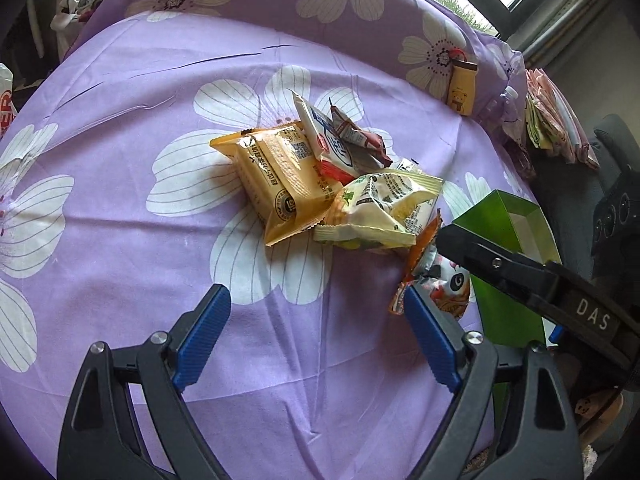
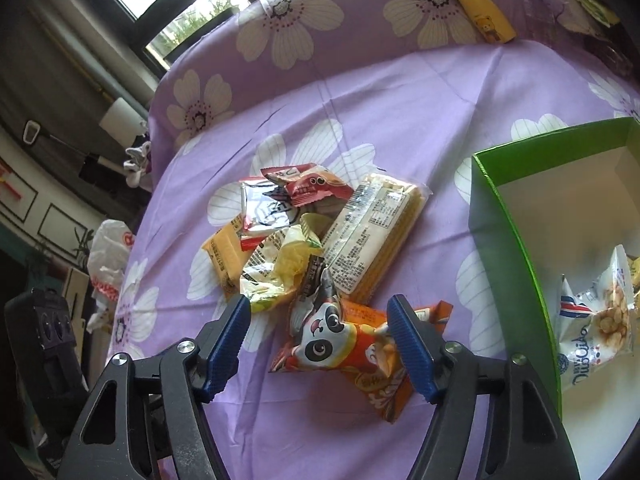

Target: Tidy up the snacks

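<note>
Purple floral sheet (image 1: 120,208) is spread over the bed. Green box (image 2: 504,216) is seen at right, one white snack bag (image 2: 592,320) inside. Snack pile (image 2: 304,240) is heaped mid-sheet. Right claw (image 2: 320,320) is spread around panda packet (image 2: 340,344), pads not pressing. Left claw (image 1: 316,312) is held open, empty.

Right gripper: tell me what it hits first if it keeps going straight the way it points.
Probably the orange panda snack packet. It lies between the open pads of the right gripper, nearer than the rest of the snack pile. Depth is hard to judge, but neither pad seems to press it yet.
</note>
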{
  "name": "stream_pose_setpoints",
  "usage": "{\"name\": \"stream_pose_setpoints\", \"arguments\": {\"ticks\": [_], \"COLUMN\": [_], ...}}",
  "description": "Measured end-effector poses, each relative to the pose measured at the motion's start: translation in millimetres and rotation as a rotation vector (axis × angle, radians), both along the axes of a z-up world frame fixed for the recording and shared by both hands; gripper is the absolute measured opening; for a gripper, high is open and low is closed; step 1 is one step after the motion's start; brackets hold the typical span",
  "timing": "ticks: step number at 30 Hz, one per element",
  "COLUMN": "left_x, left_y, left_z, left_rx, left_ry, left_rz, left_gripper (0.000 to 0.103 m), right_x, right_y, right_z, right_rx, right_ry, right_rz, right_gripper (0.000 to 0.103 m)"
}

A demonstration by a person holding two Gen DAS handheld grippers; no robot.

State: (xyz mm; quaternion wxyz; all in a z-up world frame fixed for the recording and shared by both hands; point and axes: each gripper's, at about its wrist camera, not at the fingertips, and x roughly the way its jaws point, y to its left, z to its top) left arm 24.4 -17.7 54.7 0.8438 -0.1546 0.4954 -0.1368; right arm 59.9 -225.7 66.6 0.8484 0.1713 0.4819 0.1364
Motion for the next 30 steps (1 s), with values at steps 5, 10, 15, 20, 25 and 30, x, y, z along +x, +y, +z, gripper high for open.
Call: {"name": "stream_pose_setpoints", "arguments": {"ticks": [5,10,15,20,25,30], "left_x": [-1.8,-2.9,-6.3,-10.9,-14.4,-12.6], "left_y": [0.2,0.1,-6.6,-15.4,-29.4,-40.4], "left_z": [2.0,3.4,5.8,9.4,8.6,-1.9], "left_rx": [0.035,0.022,0.017,-0.029,-0.038,-0.076], "left_ry": [0.002,0.021,0.021,0.002,-0.011,0.013], "left_rz": [-0.004,-0.028,-0.062,-0.113,-0.162,-0.207], "left_gripper": [0.088,0.088,0.088,0.088,0.085,0.083], "right_x": [8.9,7.2,0.3,-11.6,-19.3,-15.1], "right_y": [4.1,19.3,25.8,7.2,-13.0,-10.3], "right_z": [-20.2,-25.3,-16.3,2.1,5.6,-11.4], "right_rx": [0.135,0.187,0.151,0.035,0.055,0.050], "right_ry": [0.096,0.101,0.097,0.084,0.101,0.183], "right_rz": [0.074,0.135,0.146,0.046,-0.036,-0.046], "right_gripper": [0.056,0.056,0.056,0.059,0.078,0.078]}}
